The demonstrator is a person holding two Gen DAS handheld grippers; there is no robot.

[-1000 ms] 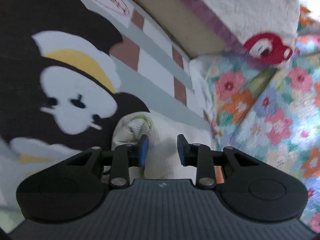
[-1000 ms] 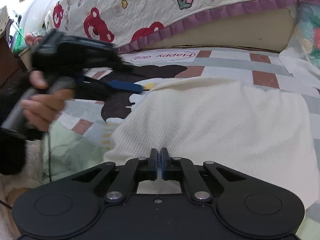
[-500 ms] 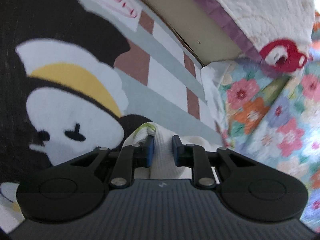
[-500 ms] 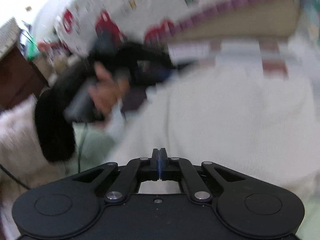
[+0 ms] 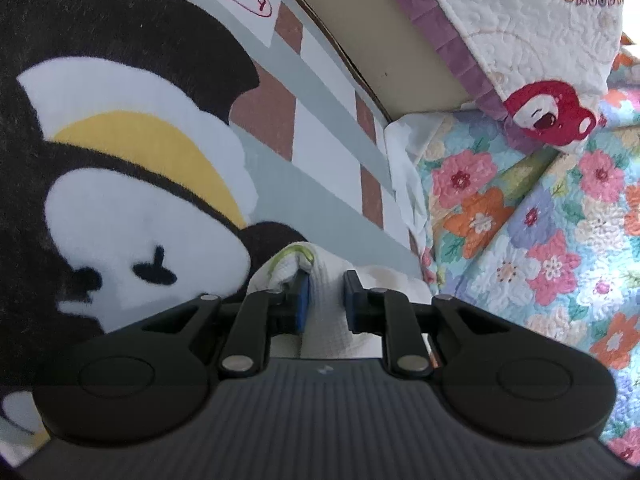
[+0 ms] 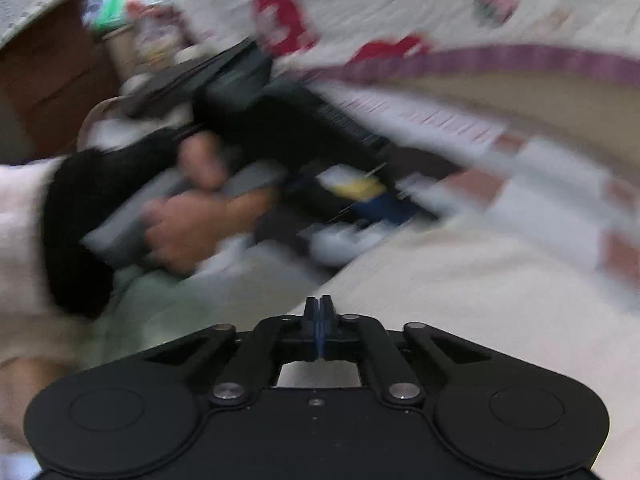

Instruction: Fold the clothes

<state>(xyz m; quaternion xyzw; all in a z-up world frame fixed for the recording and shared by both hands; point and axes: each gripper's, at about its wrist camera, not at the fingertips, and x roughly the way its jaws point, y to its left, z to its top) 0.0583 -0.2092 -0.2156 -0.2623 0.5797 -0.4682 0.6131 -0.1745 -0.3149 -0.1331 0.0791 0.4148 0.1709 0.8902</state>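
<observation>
A white waffle-knit garment [image 6: 480, 300] lies spread on the cartoon blanket [image 5: 132, 152]. My left gripper [image 5: 326, 292] is shut on a bunched edge of the garment [image 5: 324, 320], whose fold with a green trim sticks out between the blue pads. In the right wrist view the left gripper [image 6: 376, 200] and the hand holding it show blurred at the garment's far left edge. My right gripper [image 6: 319, 312] is shut, its pads pressed together at the garment's near edge; whether cloth is between them is hidden.
A quilt with red bears and a purple border [image 5: 520, 40] hangs from a bed at the back. A floral quilt [image 5: 540, 240] lies to the right. A brown cabinet [image 6: 48, 80] stands at the far left.
My left gripper has closed from open onto the garment's edge and moved forward. The right wrist view has swung and blurred, and the left hand has come closer to it.
</observation>
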